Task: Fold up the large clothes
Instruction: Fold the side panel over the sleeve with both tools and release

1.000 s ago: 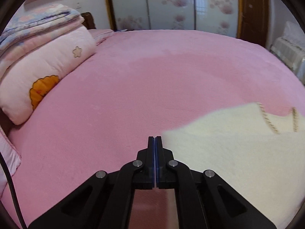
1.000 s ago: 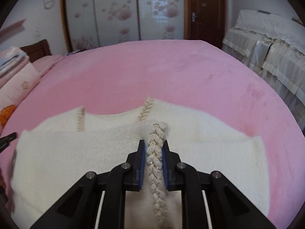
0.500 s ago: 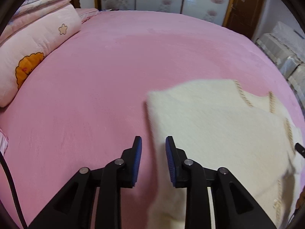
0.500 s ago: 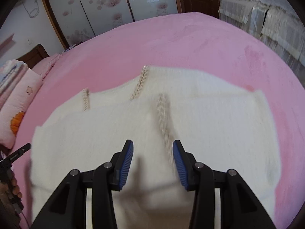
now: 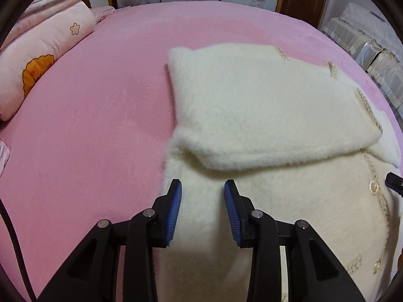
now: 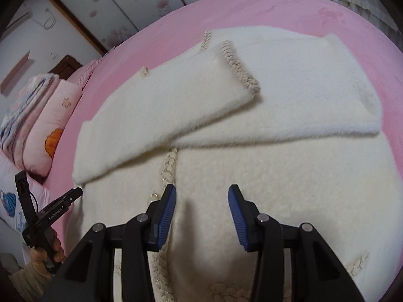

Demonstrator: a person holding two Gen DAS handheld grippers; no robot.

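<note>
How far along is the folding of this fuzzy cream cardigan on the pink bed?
Done: both sleeves lie crossed over the cream cardigan. In hand: nothing; left gripper and right gripper have just been opening, jaws empty. Left: folding the body, which lies flat.

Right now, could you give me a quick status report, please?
Left tool open, right tool open, both empty. Cream cardigan flat on pink bed, both sleeves folded across. Nothing in the way.

Bed (image 5: 100, 115) with pink fleece cover carries everything. Cream fuzzy cardigan (image 5: 264, 105) lies flat on it, directly below and ahead of both tools, sleeves folded across its body. Pink pillow (image 5: 42, 58) with orange motif sits far left of the tool, folded quilts stacked behind it.
</note>
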